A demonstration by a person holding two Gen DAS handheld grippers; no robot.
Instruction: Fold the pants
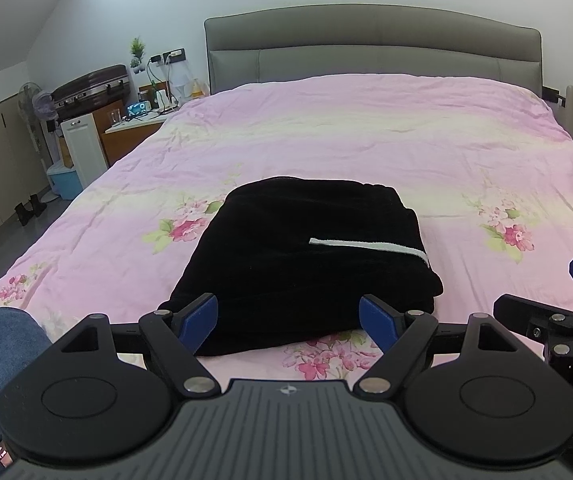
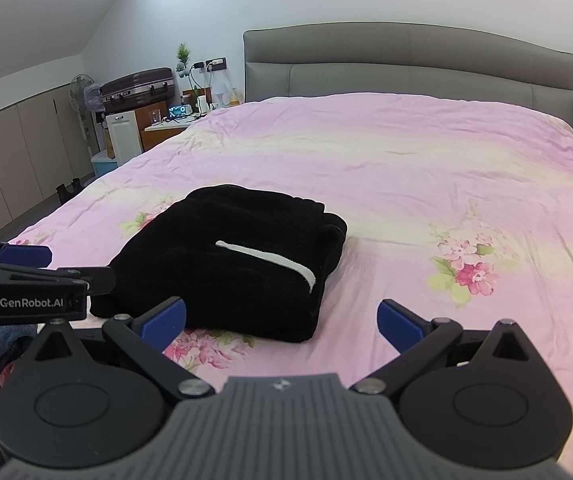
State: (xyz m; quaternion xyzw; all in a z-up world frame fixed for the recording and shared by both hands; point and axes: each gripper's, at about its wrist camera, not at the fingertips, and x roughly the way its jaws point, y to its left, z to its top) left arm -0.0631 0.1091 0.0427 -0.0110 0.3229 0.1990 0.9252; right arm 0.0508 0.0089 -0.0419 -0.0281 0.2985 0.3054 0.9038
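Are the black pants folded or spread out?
Folded. The pants lie on the bed as a compact, stacked bundle, with layered edges on the right side; no legs extend.

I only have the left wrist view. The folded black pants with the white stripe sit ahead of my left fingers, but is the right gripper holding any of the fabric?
Observer: No. In the right wrist view the right gripper is open and empty, over the pink floral bedsheet just right of the folded black pants.
Operator: Does the bundle's right side look tidy?
Observer: Its far right corner shows rolled, stacked layers, with nothing trailing out.
Operator: And my left gripper?
Observer: Side-on, it sits at the pants' near left corner; I can't tell whether it touches.
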